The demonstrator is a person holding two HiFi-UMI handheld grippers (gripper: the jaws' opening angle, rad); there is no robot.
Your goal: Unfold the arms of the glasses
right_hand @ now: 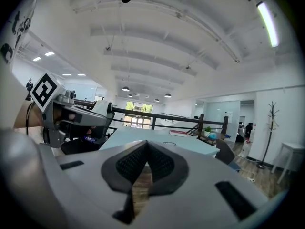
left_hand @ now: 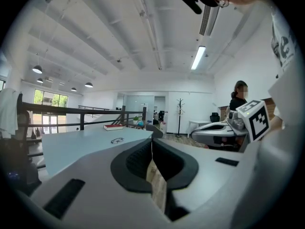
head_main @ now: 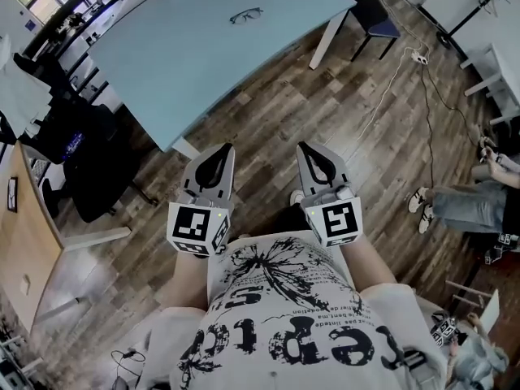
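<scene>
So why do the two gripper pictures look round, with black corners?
Left gripper view: a wide lens bows the ceiling lines and blackens the corners; the strip light glares. Right gripper view: same bending, its own jaws loom large. Head view: less bent, evenly lit, glasses small but clear on the table.

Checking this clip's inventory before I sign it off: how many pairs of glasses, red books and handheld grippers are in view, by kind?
Dark-framed glasses: 1
Flat red book: 1
Grey two-jaw grippers: 2, the left gripper and the right gripper
Total: 4
</scene>
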